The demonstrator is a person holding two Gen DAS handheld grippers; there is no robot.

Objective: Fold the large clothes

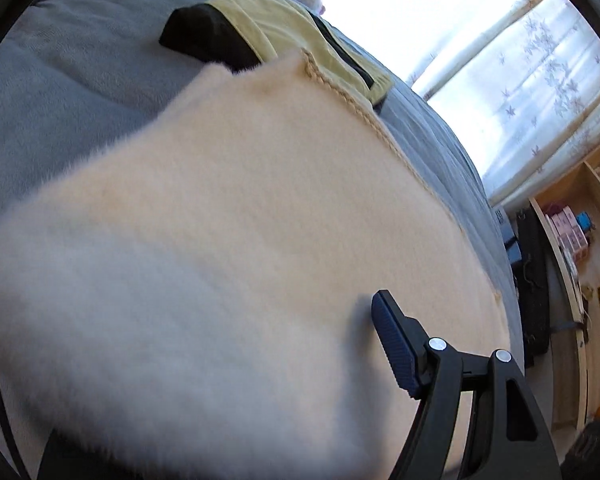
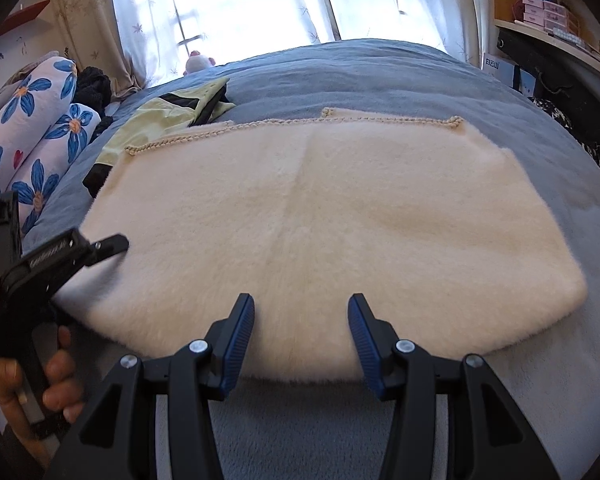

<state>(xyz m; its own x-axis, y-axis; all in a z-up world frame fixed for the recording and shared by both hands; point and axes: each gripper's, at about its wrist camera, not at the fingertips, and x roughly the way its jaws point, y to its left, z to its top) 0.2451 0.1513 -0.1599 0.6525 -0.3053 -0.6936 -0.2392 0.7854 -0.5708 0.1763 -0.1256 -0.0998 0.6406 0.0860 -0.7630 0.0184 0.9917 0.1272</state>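
From my right wrist camera the cream fleece [image 2: 324, 216] lies flat across the grey bedspread [image 2: 380, 76], filling the middle of the view. Its braided trim [image 2: 300, 122] runs along the far edge at about 12 o'clock, and a faint crease runs down it left of centre. My right gripper [image 2: 300, 340] hovers at 6 o'clock over the near hem, its blue pads [image 2: 236, 344] spread apart with nothing between them; only fleece shows in the gap, and I cannot tell whether the tips touch it.

At 9 o'clock my left gripper [image 2: 100, 246] reaches in at the fleece's left edge, the person's hand [image 2: 40, 384] wrapped around its handle at 8 o'clock. From here I see only one dark finger tip at the cloth.

The left wrist camera is tilted. The fleece [image 1: 240, 240] covers most of it, blurred and very near at 8 o'clock, where it hides one finger. The other pad [image 1: 392, 344] stands free at 5 o'clock above the pile. I read these jaws as released, gripping nothing that I can see, though the hidden side leaves some doubt.

A yellow-and-black garment [image 2: 160, 120] lies beyond the fleece at 10 o'clock, its near part tucked under the fleece's far left corner. Flowered pillows [image 2: 36, 128] sit at 9 o'clock, a curtain [image 2: 236, 4] hangs at 12 and shelves [image 2: 548, 12] stand at 2.
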